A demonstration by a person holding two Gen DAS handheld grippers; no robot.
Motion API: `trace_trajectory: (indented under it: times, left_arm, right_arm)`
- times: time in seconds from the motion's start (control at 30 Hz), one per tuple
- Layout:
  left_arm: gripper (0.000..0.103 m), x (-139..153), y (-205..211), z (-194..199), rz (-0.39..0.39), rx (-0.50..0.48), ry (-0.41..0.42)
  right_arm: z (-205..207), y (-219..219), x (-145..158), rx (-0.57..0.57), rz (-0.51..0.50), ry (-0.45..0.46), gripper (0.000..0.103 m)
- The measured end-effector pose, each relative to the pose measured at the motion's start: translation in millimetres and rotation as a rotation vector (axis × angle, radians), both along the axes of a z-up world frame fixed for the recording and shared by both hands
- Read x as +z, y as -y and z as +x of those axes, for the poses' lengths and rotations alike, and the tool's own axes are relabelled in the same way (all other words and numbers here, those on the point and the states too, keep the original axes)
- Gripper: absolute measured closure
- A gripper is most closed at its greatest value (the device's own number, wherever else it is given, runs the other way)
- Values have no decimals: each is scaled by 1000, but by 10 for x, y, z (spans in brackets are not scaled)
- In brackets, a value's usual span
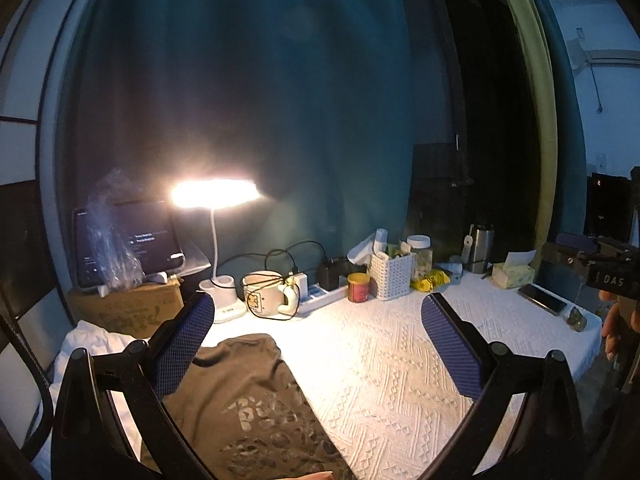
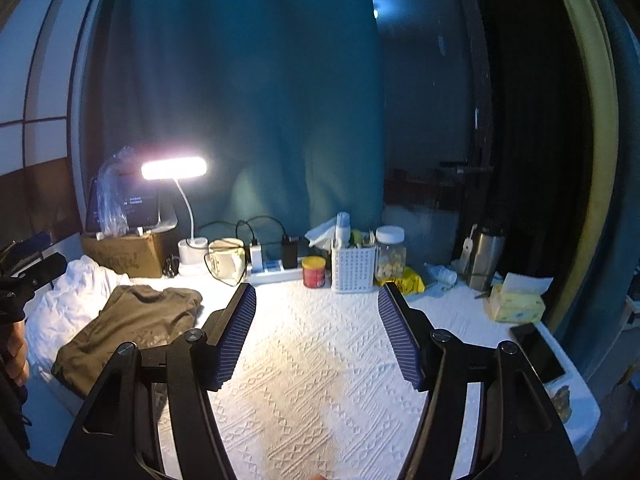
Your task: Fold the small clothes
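Nearest the left wrist camera, the left gripper (image 1: 318, 344) hung with jaws spread wide and empty, directly above an olive-brown printed T-shirt (image 1: 244, 404). The shirt lay crumpled at the near left of the white textured tablecloth (image 1: 384, 364), its long axis running near to far, partly over one white garment (image 2: 74, 300). The right gripper (image 2: 318, 334), also spread and empty, hovered over bare cloth, the shirt well to its left. The left gripper was nearer. One shirt, two grippers.

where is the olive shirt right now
The olive shirt lies on the white tablecloth at the table's left side, partly on the white cloth, below the left gripper.
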State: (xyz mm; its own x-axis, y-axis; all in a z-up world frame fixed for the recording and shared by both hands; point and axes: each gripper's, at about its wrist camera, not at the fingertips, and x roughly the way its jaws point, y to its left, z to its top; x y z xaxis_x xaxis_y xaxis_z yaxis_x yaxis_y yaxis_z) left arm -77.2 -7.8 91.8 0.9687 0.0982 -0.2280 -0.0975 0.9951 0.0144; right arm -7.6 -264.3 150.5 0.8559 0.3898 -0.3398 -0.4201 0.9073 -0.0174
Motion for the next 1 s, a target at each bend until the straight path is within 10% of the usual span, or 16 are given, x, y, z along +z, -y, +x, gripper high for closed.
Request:
trace_trajectory:
  times: [1.0]
  left_arm:
    - [1, 5, -347, -242, -76, 113, 68]
  right_arm:
    - [-209, -96, 271, 19, 44, 132, 36]
